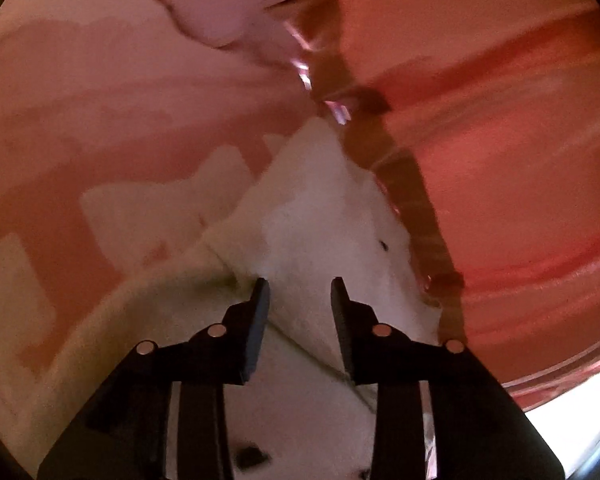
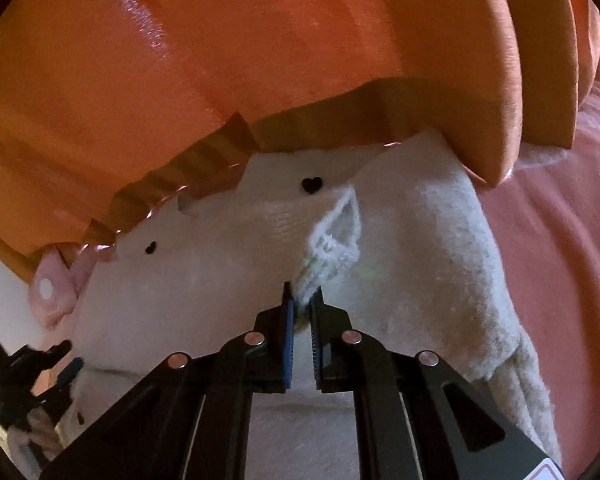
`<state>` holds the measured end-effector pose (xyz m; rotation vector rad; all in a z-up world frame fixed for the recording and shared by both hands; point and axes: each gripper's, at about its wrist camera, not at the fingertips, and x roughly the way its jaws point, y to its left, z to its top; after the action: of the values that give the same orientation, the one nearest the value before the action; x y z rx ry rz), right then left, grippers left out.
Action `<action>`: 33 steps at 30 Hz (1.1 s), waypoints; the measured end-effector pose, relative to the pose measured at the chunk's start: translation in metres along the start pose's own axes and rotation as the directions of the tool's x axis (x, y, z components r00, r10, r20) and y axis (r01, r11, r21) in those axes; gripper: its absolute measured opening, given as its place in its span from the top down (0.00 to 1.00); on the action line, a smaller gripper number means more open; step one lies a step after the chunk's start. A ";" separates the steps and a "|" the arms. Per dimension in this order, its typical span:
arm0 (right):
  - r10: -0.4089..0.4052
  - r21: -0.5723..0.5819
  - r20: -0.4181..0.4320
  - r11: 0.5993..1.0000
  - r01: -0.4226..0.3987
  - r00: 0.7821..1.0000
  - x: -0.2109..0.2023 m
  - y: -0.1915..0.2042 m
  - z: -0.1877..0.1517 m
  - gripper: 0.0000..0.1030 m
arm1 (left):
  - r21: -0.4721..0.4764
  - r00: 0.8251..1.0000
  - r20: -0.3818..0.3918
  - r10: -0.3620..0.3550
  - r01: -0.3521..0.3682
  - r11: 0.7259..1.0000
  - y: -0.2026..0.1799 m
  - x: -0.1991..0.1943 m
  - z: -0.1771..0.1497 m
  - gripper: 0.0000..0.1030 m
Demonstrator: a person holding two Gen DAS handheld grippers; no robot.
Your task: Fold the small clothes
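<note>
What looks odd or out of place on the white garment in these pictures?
One thing stands out: a white corner flap of the white garment sticks up instead of lying flat, because the right gripper pinches it. The left gripper is open above the cloth. No damage or spill shows; the left view is blurred.

Dim, warm red-orange cast. Left view heavily motion-blurred ahead of jaws; right view sharper. Glare streaks beyond jaws, blown-out lower-right corner, fisheye vignette.
</note>
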<state>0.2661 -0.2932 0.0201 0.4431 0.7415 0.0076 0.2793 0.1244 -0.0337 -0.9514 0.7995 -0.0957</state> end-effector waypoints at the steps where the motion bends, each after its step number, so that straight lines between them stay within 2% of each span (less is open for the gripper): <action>1: 0.016 0.006 0.001 1.000 -0.016 1.000 -0.002 -0.001 0.003 0.93 | -0.012 1.000 -0.002 -0.011 0.011 1.000 0.004 0.003 0.003 0.75; 2: 0.051 0.017 0.009 0.999 -0.052 0.999 -0.008 -0.001 0.006 0.93 | -0.021 1.000 0.002 -0.012 0.012 1.000 0.007 0.004 0.006 0.80; 3: 0.078 0.021 0.020 0.997 -0.078 0.997 -0.014 -0.001 0.009 0.93 | -0.020 1.000 0.017 0.012 -0.011 1.000 0.009 0.003 0.008 0.93; 6: 0.156 0.033 0.057 0.987 -0.158 0.986 -0.026 0.000 0.016 0.93 | -0.024 0.998 0.057 0.034 -0.033 0.999 0.009 -0.010 0.010 0.96; 8: 0.154 0.040 0.056 0.987 -0.156 0.986 -0.026 0.000 0.017 0.93 | -0.023 0.999 0.040 0.023 -0.023 0.999 0.005 -0.017 0.008 0.89; 10: 0.120 0.032 0.047 0.992 -0.121 0.992 -0.023 -0.002 0.015 0.92 | 0.007 0.999 0.031 0.042 -0.042 0.999 0.001 -0.019 0.004 0.75; 11: 0.100 0.032 0.035 0.994 -0.101 0.994 -0.019 -0.003 0.013 0.92 | 0.015 0.999 0.027 0.045 -0.046 0.999 0.000 -0.018 0.002 0.72; 13: 0.081 0.042 0.011 0.996 -0.082 0.997 -0.011 -0.005 0.008 0.91 | 0.008 0.998 0.010 0.064 -0.064 0.998 0.002 -0.015 0.000 0.61; 19: 0.016 0.087 -0.054 0.996 -0.011 0.998 0.008 -0.026 -0.004 0.81 | -0.055 0.999 -0.020 0.026 -0.027 0.998 0.011 -0.010 0.002 0.47; 22: 0.030 0.136 -0.070 0.991 -0.020 0.997 0.014 -0.039 -0.009 0.77 | -0.072 1.000 -0.003 0.016 -0.016 0.997 0.014 -0.009 0.005 0.47; 24: 0.048 0.144 -0.066 0.989 -0.038 0.997 0.017 -0.042 -0.010 0.78 | -0.064 1.000 0.022 0.007 -0.006 0.998 0.015 -0.009 0.009 0.54; 25: 0.049 0.134 -0.064 0.990 -0.040 0.997 0.018 -0.041 -0.011 0.82 | -0.057 0.999 0.033 0.012 -0.010 0.998 0.015 -0.010 0.011 0.65; 26: 0.039 0.114 -0.065 0.993 -0.032 0.997 0.019 -0.039 -0.011 0.90 | -0.056 0.999 0.040 0.013 -0.010 0.998 0.016 -0.011 0.012 0.71; 27: 0.041 0.101 -0.063 0.994 -0.035 0.997 0.017 -0.034 -0.009 0.92 | -0.051 0.999 0.050 0.013 -0.010 0.999 0.017 -0.012 0.013 0.82; 28: 0.045 0.096 -0.053 0.995 -0.039 0.998 0.011 -0.029 -0.007 0.92 | -0.048 0.998 0.058 0.019 -0.016 0.999 0.018 -0.014 0.015 0.87; 30: 0.153 0.048 0.032 0.987 -0.155 0.988 -0.021 -0.005 0.004 0.92 | -0.043 0.997 0.070 0.034 -0.031 0.999 0.020 -0.016 0.016 0.89; 32: 0.251 -0.040 0.120 0.968 -0.248 0.961 -0.051 0.017 0.011 0.93 | -0.033 0.995 0.078 0.061 -0.058 0.998 0.020 -0.015 0.015 0.90; 33: 0.263 -0.070 0.141 0.964 -0.256 0.954 -0.058 0.022 0.011 0.93 | -0.014 0.993 0.084 0.083 -0.082 0.997 0.019 -0.015 0.014 0.90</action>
<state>0.2334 -0.2869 0.0738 0.4849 0.5306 0.2374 0.2727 0.1520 -0.0349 -0.9253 0.7609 0.0205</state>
